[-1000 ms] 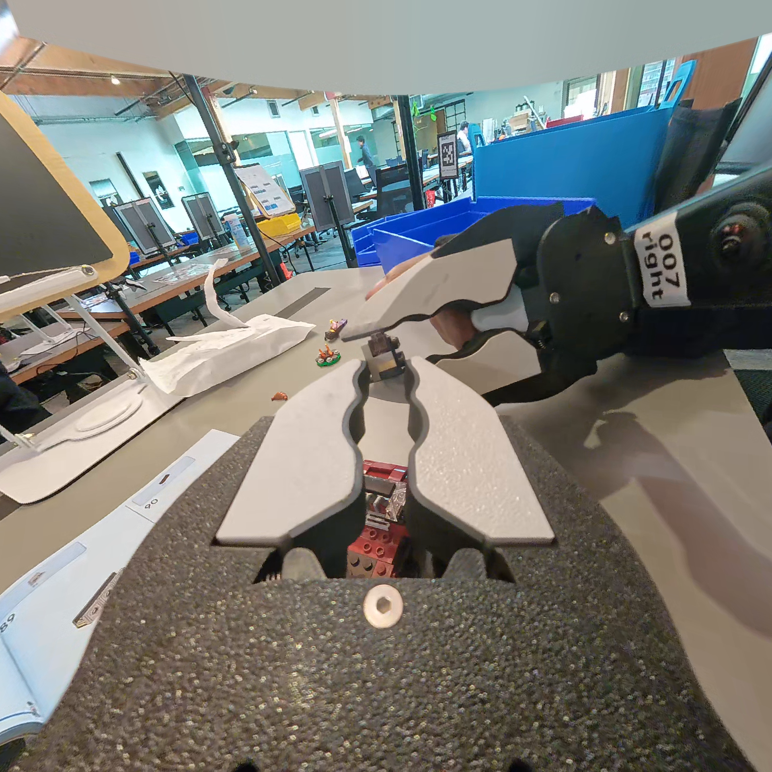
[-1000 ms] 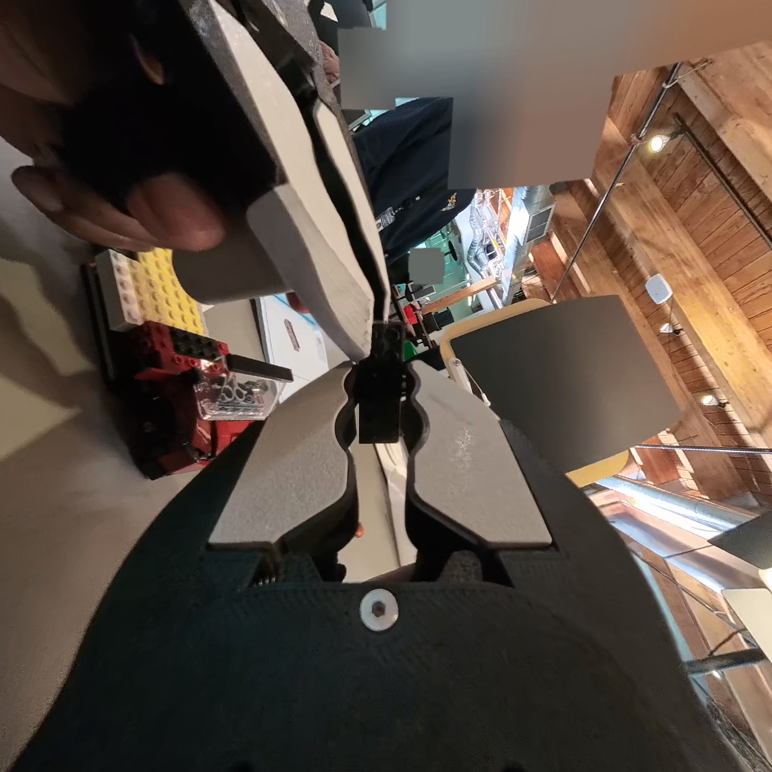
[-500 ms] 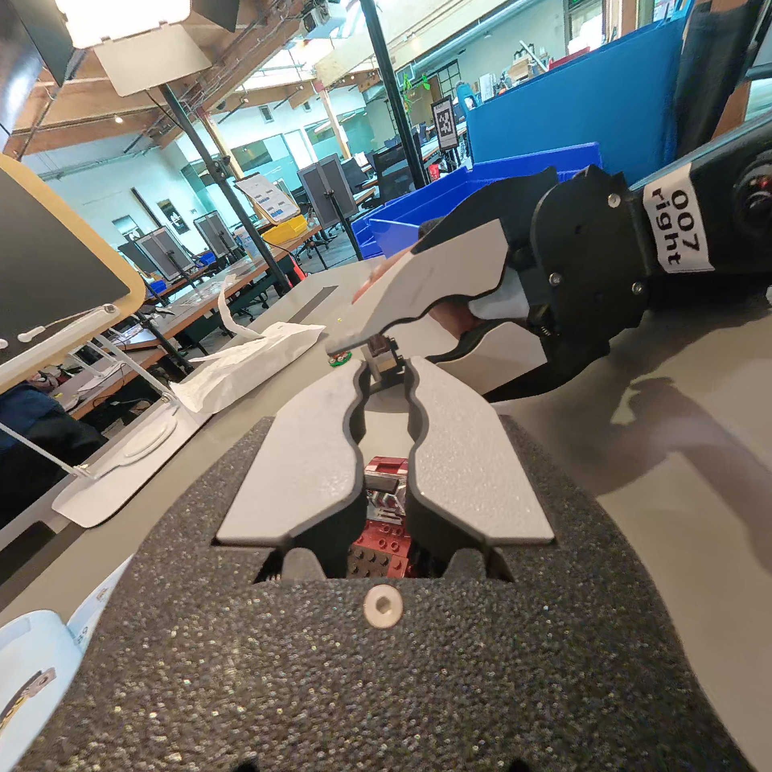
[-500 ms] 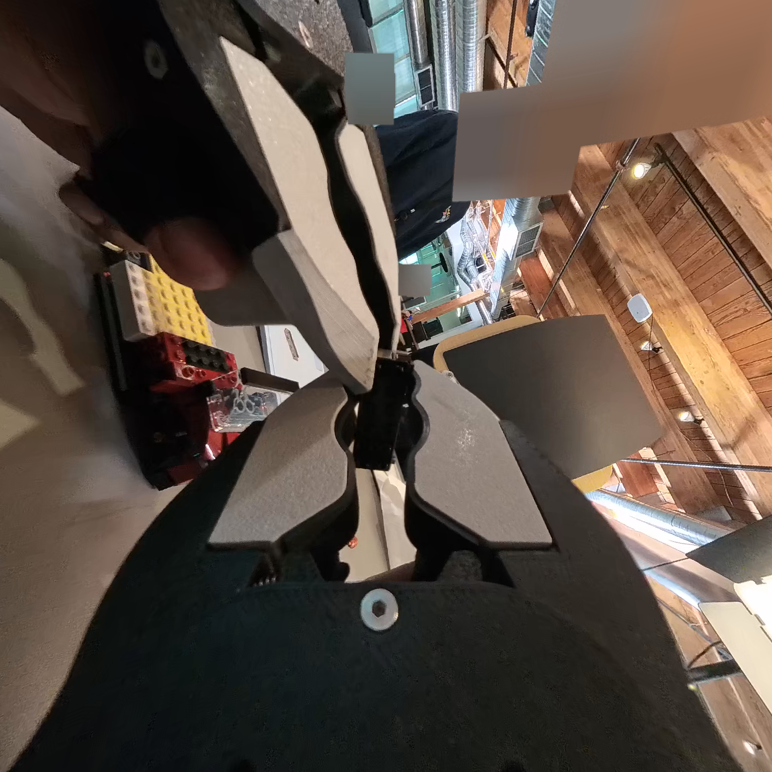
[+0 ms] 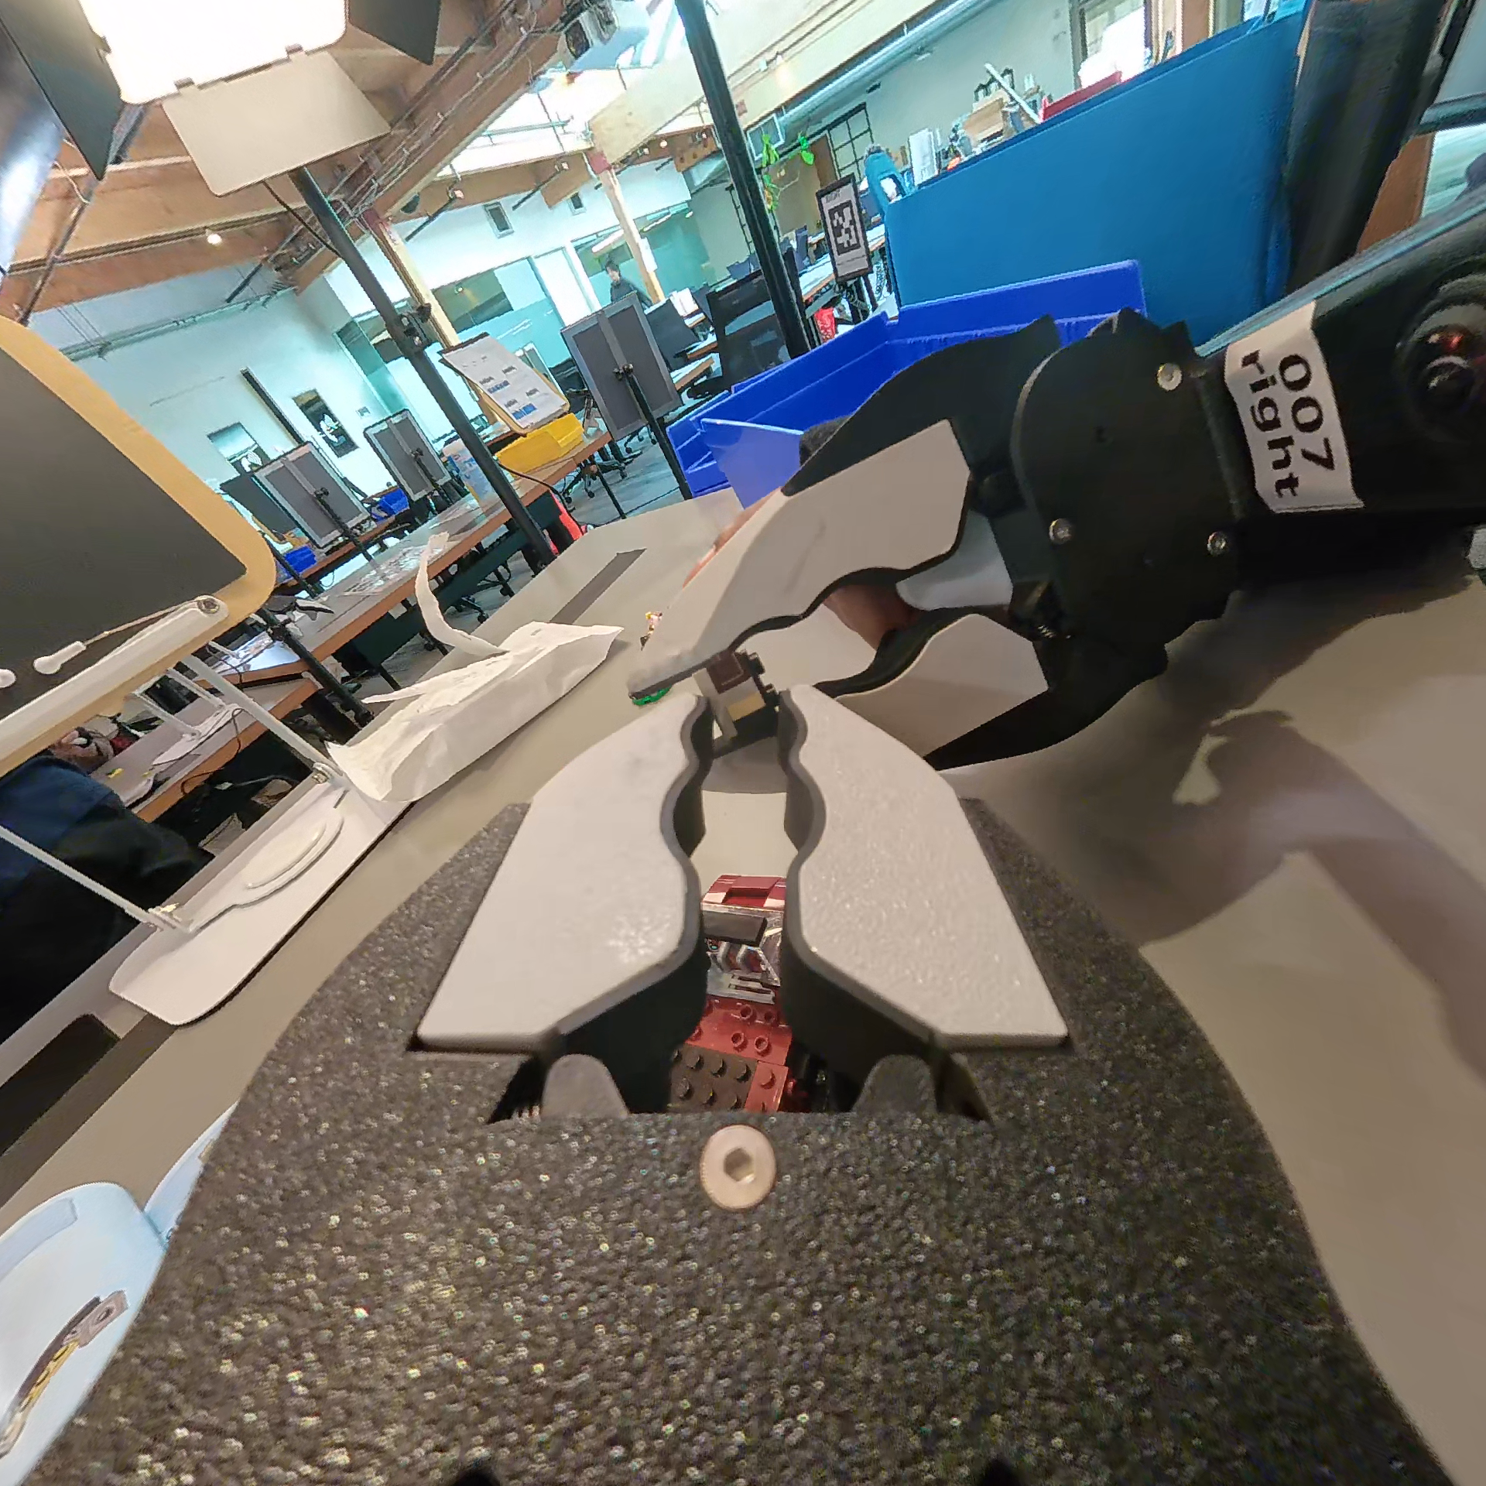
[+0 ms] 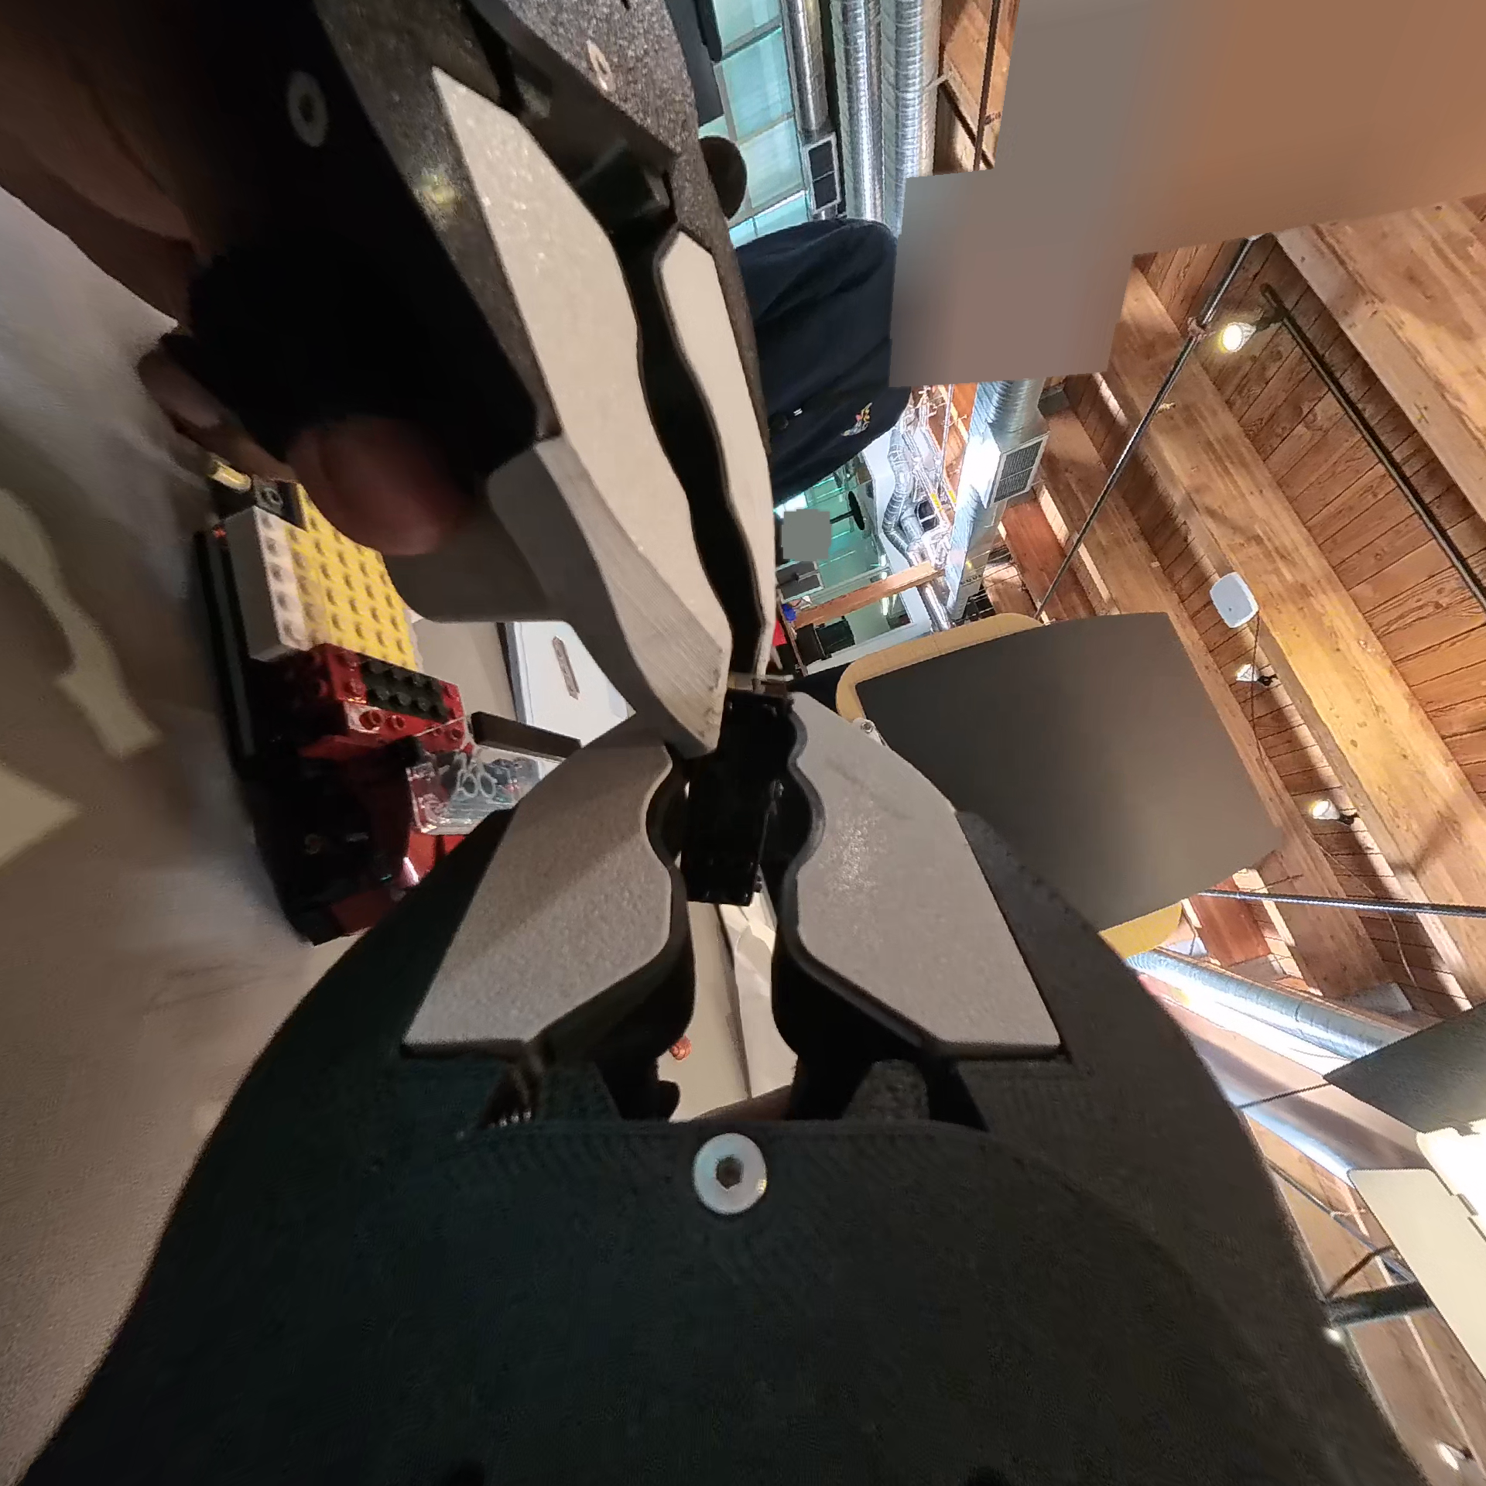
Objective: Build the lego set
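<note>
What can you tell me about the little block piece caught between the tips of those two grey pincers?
The small brick piece is a stubby plastic assembly, mostly black with a brown face, a tan patch and a pale strip along one side. It is held above the grey table, not resting on it. The left gripper clamps its lower end between its fingertips, while the right gripper pinches the same piece from the side.

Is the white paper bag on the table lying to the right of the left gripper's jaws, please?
No, the white paper bag lies on the grey table, left of the left gripper.
</note>
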Available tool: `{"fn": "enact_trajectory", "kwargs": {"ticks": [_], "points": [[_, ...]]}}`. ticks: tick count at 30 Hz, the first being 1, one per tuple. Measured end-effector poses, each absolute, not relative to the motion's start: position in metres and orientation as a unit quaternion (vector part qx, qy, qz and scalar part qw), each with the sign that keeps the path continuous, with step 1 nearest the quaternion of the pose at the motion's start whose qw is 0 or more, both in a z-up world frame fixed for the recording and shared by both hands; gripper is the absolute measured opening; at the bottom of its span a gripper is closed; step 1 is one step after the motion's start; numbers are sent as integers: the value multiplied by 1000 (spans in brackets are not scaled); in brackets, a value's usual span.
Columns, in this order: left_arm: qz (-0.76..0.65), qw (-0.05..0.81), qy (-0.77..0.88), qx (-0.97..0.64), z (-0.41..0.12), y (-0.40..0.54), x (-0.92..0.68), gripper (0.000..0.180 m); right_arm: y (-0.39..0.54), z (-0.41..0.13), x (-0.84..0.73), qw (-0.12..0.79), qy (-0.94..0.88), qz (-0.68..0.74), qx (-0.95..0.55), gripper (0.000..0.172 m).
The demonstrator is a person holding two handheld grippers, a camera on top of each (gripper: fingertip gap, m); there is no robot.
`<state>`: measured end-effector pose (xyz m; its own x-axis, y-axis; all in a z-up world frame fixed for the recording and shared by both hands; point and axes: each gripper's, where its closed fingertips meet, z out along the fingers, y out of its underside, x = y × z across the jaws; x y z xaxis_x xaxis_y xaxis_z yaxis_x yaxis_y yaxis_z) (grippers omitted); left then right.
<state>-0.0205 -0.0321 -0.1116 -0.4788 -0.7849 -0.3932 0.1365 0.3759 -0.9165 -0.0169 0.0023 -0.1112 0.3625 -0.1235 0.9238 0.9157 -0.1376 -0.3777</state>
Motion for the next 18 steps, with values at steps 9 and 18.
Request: {"fn": "enact_trajectory", "kwargs": {"ticks": [9,18], "points": [[-509,459,688,-239,-110,-29,-18,15,2,-107,-13,568,-310,-487,-587,24],[-501,467,689,-239,-112,-27,-17,15,4,-112,-9,550,-310,-496,-596,19]]}}
